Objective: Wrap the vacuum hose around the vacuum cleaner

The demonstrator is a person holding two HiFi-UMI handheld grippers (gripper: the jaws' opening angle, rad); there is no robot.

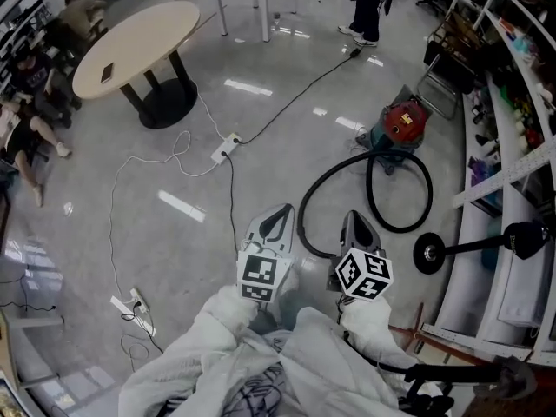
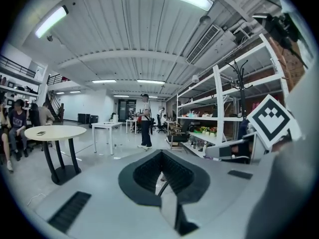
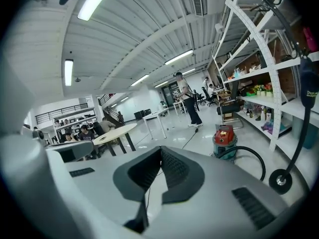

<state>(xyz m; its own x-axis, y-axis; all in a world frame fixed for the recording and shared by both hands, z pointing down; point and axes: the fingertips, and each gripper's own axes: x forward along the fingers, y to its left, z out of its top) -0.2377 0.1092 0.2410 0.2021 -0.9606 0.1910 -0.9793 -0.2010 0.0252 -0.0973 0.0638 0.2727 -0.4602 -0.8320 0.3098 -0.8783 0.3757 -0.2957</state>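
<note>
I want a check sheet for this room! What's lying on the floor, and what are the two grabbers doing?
Surface: shiny grey floor.
Job's things: red vacuum stands by the shelves; its black hose lies in loose loops on the floor, not wrapped.
Clutter: black pole on a round base beside the hose.
Grippers: left gripper and right gripper both shut and empty, above the floor.
Cables: white power strip with white leads; black cable runs on from it; second strip nearer.
Surroundings: round table, seated people at left, standing person far off.
</note>
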